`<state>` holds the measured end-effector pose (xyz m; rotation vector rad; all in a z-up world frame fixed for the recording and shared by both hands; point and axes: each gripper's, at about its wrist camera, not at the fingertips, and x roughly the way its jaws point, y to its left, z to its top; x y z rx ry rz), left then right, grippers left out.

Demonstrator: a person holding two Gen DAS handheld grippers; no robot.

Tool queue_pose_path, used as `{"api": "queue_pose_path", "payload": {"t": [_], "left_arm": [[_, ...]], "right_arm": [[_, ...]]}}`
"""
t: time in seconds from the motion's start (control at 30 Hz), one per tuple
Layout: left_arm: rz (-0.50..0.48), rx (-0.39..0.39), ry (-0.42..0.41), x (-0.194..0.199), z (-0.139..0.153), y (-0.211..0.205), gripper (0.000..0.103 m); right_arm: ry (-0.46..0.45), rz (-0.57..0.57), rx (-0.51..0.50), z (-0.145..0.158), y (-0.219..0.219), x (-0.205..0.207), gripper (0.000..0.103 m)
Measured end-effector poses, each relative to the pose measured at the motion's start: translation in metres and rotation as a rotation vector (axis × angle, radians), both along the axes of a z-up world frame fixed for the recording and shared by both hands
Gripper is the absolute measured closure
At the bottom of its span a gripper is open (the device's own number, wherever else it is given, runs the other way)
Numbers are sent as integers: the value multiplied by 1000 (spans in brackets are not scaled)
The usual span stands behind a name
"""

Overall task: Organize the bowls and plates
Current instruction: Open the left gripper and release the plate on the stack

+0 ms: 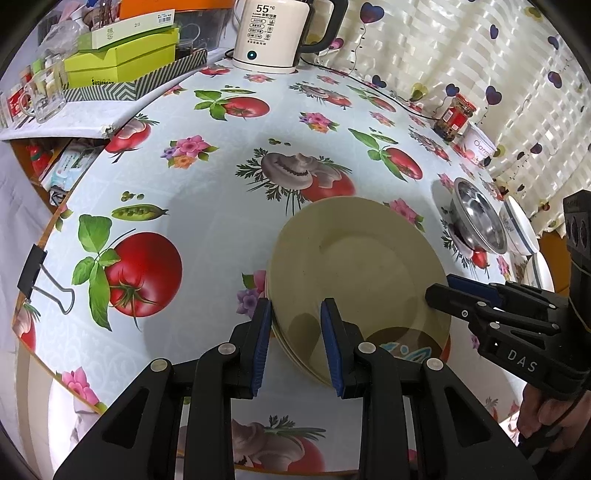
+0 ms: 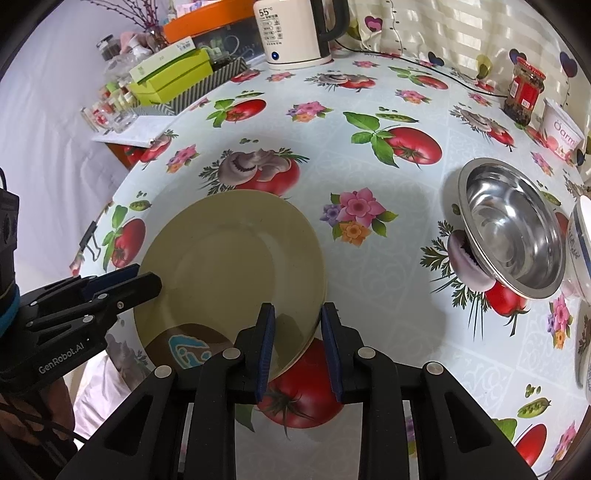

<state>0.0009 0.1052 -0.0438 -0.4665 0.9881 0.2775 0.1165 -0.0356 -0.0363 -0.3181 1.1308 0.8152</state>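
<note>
1. Plates, cream in colour, are seen stacked near the front edge of the worktop, which is covered with a cloth printed with tomatoes, mushrooms and flowers.
2. The top plate appears to be lifted slightly off the one beneath, though the fisheye view leaves that uncertain.
3. The stack's left rim is straddled by the left gripper; its jaws are set narrowly, and whether the pads press on the rim cannot be told.
4. The right rim is straddled likewise by the right gripper, whose jaws are also narrow; real contact with the plate cannot be told.
5. A steel bowl is seen well apart to the right, tilted on its side.
6. A white bowl with a blue band is placed just beside the steel bowl, at the frame edge.
7. A white kettle is stood at the far edge, with green boxes to its left.
8. A red-lidded jar and a white tub are set at the far right.
</note>
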Motion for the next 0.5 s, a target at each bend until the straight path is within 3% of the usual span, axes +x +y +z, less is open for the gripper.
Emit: {"api": "queue_pose_path", "payload": {"t": [0.5], "left_arm": [[7, 11, -27, -2, 10, 1, 74]], "right_arm": [[1, -21, 21, 5, -11, 1, 78]]}}
